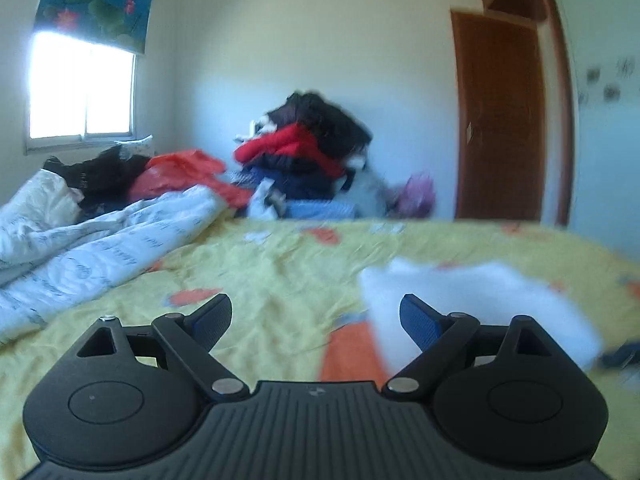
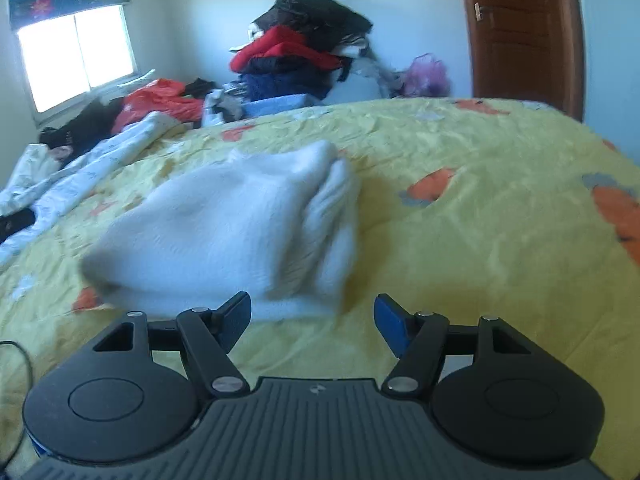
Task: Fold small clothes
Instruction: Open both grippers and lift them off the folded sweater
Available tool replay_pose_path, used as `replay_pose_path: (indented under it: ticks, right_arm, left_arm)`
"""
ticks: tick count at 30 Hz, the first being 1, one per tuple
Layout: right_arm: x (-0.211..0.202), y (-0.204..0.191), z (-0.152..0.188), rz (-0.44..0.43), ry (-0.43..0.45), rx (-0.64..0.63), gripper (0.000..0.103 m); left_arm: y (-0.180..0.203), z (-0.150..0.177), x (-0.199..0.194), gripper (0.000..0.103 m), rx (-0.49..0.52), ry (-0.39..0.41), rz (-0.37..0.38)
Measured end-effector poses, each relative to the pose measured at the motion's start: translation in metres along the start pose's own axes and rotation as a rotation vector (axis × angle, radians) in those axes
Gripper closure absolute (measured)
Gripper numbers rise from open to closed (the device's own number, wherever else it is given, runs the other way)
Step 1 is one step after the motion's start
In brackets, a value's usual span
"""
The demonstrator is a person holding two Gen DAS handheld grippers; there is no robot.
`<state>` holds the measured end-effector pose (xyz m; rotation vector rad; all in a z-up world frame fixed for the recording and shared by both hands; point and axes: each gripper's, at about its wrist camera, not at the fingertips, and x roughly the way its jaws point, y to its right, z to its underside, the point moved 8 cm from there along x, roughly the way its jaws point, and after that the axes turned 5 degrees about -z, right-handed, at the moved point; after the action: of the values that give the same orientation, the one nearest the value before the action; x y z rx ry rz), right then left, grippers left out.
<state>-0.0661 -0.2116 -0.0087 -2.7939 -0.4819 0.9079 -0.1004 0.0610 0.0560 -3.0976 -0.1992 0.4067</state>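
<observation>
A white knitted garment [image 2: 240,232] lies bunched and partly folded on the yellow bedsheet [image 2: 480,240]. My right gripper [image 2: 312,320] is open and empty, just in front of the garment's near edge. In the left wrist view the same white garment [image 1: 480,304] lies at the right, blurred, behind the right finger. My left gripper [image 1: 316,316] is open and empty, low over the sheet [image 1: 260,272], to the left of the garment.
A crumpled white quilt [image 1: 100,248] lies on the left of the bed. A tall pile of dark and red clothes [image 1: 304,152] stands at the far wall. A wooden door [image 1: 500,120] is at the right. A window [image 1: 80,88] is at the left.
</observation>
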Motion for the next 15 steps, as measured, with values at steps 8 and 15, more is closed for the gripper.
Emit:
replay_pose_path:
  ticks: [8, 15]
  right_arm:
    - [-0.051, -0.051, 0.007, -0.169, -0.044, -0.025, 0.028]
    - [-0.039, -0.037, 0.003, -0.025, 0.012, -0.095, 0.012]
  left_arm:
    - [0.054, 0.003, -0.041, 0.005, 0.000, -0.032, 0.171]
    - [0.093, 0.045, -0.016, 0.000, 0.111, -0.137, 0.134]
